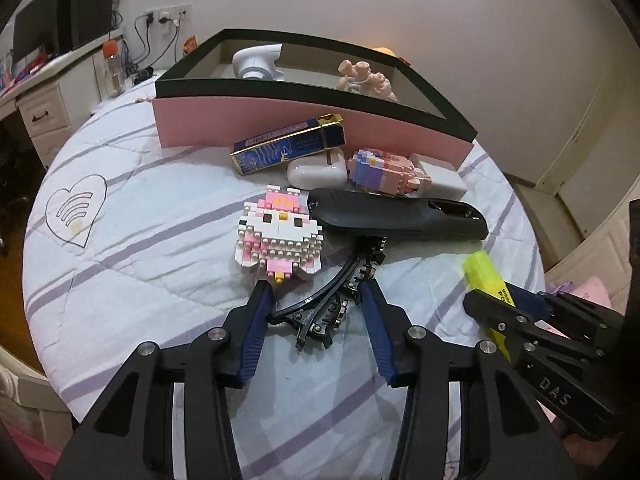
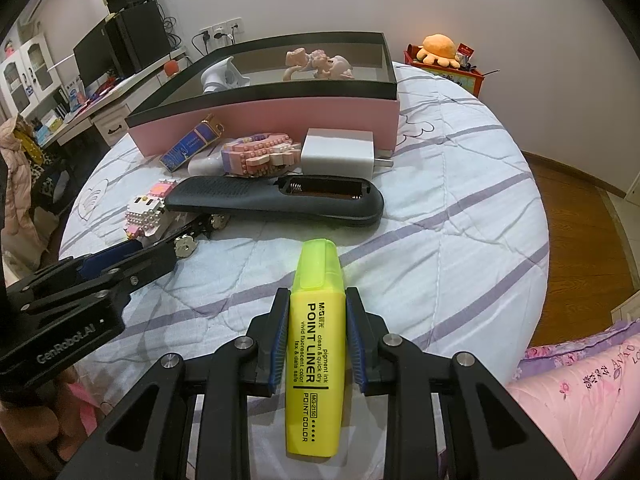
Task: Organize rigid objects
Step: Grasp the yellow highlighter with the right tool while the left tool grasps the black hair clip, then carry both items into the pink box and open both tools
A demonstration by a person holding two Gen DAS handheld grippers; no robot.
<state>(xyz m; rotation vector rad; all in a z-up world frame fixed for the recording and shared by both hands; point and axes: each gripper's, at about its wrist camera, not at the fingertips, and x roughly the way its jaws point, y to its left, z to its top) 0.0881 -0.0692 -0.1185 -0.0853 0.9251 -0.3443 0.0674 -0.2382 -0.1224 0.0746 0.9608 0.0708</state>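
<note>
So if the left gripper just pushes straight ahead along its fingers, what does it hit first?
Probably the black hair clip, already lying between the open left gripper fingers. Past it lies the black remote. Height above the bedspread is hard to judge.
</note>
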